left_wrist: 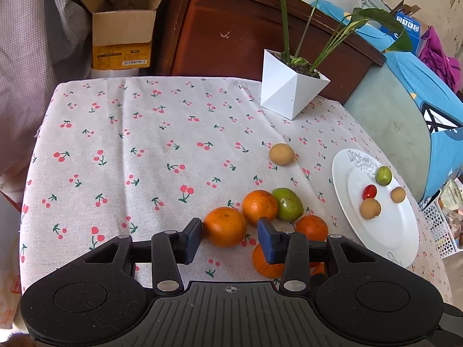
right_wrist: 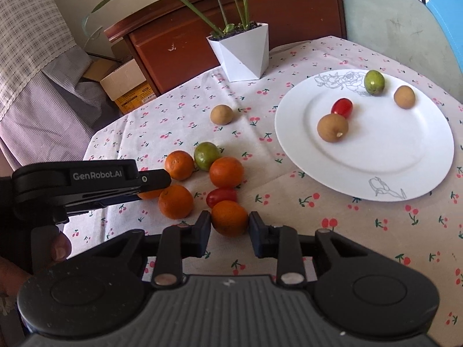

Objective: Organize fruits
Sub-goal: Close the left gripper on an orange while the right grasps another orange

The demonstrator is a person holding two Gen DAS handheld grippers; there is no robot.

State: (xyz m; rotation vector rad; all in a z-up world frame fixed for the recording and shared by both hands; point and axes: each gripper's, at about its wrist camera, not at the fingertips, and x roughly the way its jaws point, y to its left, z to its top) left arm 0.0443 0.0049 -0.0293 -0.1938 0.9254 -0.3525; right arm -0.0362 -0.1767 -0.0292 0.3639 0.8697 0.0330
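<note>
A big table wears a white cloth with little red cherries. On it sits a round white plate, where a few small fruits already lie, so it looks like the home for the little ones. A white pointy plant pot stands at the back, out of the way. Near the front, round orange tangerines bunch close together with a green fruit and a small red tomato. The right gripper squeezes one tangerine tight between its two pads, likely to lift it out of the bunch. The left gripper stands partly open beside another tangerine; one pad is right by it, but it is not gripped.
</note>
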